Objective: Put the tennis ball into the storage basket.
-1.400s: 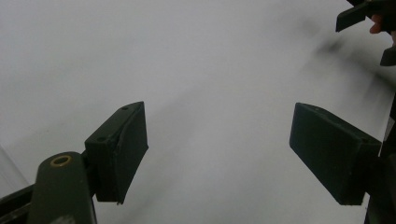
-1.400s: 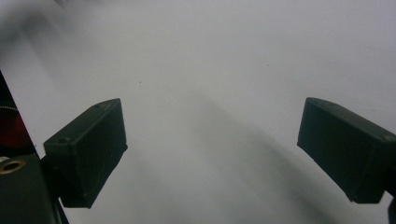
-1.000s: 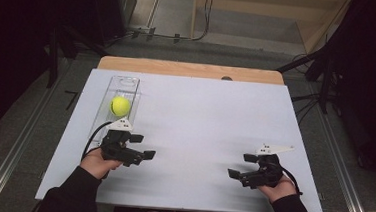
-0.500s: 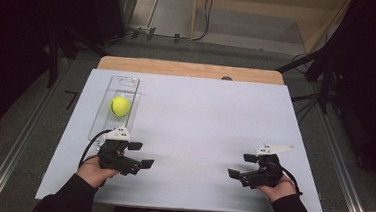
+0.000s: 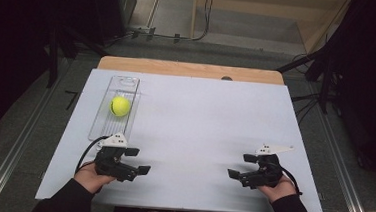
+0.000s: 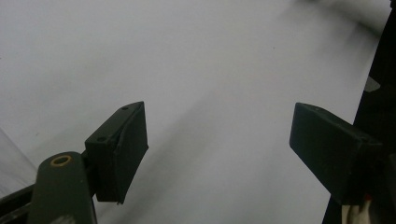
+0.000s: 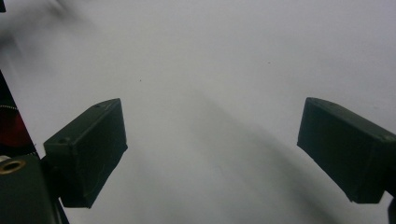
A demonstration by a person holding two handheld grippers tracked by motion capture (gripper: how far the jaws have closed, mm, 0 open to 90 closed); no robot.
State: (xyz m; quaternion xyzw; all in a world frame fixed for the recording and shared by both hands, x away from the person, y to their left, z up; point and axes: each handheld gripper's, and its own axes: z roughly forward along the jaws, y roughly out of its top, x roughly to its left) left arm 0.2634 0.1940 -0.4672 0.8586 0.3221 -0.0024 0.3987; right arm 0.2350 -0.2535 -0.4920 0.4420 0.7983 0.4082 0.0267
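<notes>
Tennis ball (image 5: 120, 106) lies in a clear tray (image 5: 99, 130) along the table's (image 5: 200, 117) left edge, just beyond the left gripper (image 5: 137, 161). That gripper rests near the front-left corner, jaws spread wide and empty, pointing toward the table's middle. The right gripper (image 5: 239, 166) sits near the front-right corner, likewise wide open with nothing between its jaws. Judged from this arrangement, the ball is untouched: approach and grasp are both not yet done.
</notes>
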